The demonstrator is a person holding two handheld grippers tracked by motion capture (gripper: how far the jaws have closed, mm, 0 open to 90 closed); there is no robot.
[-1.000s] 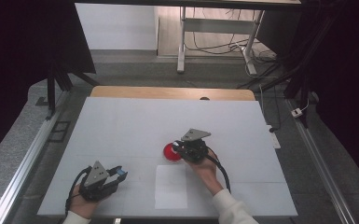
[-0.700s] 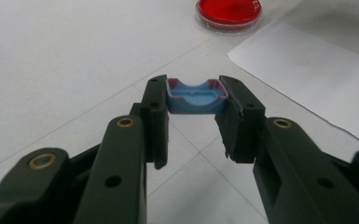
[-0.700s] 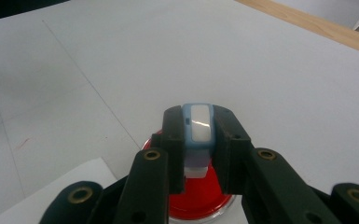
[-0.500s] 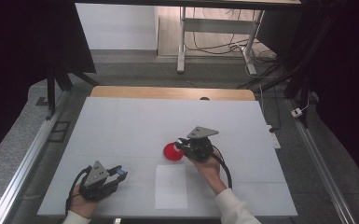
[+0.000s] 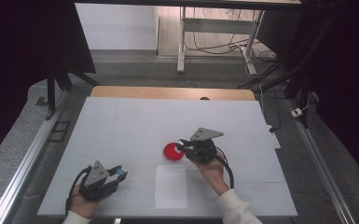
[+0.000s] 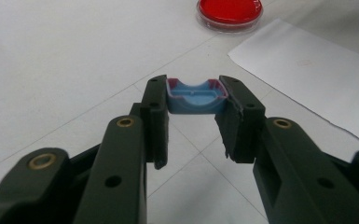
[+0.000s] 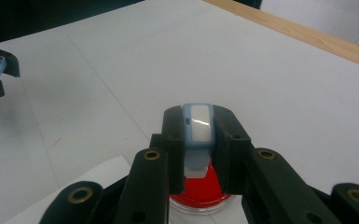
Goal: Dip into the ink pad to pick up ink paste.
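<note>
Since the frame a second earlier, the right gripper (image 5: 182, 145) had drifted slightly toward the far right of the table and lifted a little, its tip now at the right edge of the red dish (image 5: 173, 151) instead of over it. The left gripper (image 5: 119, 173) and its hand had kept their place near the front left of the table.

The right gripper's jaws were closed on a slim light-blue piece with a white face (image 7: 199, 129), held edge-up above the red dish (image 7: 200, 189). The left gripper's jaws were clamped on a small blue cap-like part with a reddish rim (image 6: 196, 95), held just above the white table (image 5: 121, 126). A white sheet of paper (image 5: 171, 185) lay flat just in front of the dish, between the two hands.

Judged from this, the work stood at the carrying stage: each gripper held one blue part, and the two parts were well apart. The next move would probably call for bringing the two parts together, or setting one down on the paper; either would need a steady, level approach and a kept grip.

No brand, label or legible writing was found on the parts, the dish, the paper or the grippers.
</note>
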